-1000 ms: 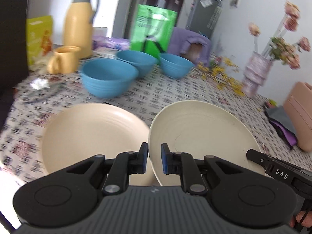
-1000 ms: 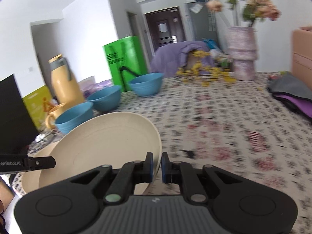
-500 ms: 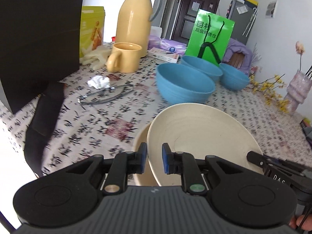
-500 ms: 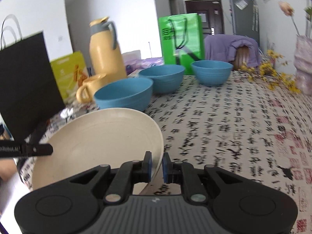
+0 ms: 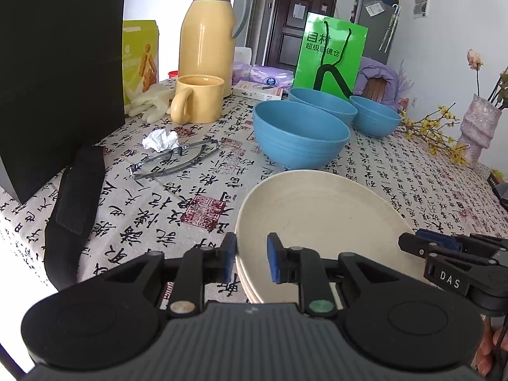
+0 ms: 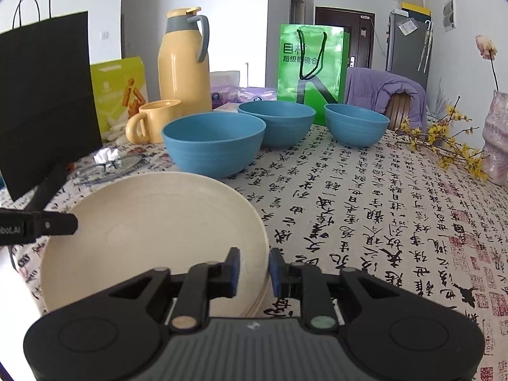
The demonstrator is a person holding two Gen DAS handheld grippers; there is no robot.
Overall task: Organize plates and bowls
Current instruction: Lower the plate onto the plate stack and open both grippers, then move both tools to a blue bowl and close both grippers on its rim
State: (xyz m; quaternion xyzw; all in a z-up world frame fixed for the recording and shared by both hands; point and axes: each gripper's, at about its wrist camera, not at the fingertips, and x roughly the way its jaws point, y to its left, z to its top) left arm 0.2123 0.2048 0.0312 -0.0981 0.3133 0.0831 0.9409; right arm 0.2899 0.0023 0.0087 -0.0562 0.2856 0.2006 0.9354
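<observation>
Cream plates (image 5: 317, 219) — round, shallow, stacked flush.

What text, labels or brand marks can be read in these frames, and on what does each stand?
"DAS": on the right tool's finger.
"bot.AI", cut off at the frame edge: on the left tool's finger.
"目村 超级眼镜仓": on the green bag.
Calligraphy characters and red seals: printed over the tablecloth, pattern only.
Yellow-green box, small flat box, fridge notes: too small or blurred.
</observation>
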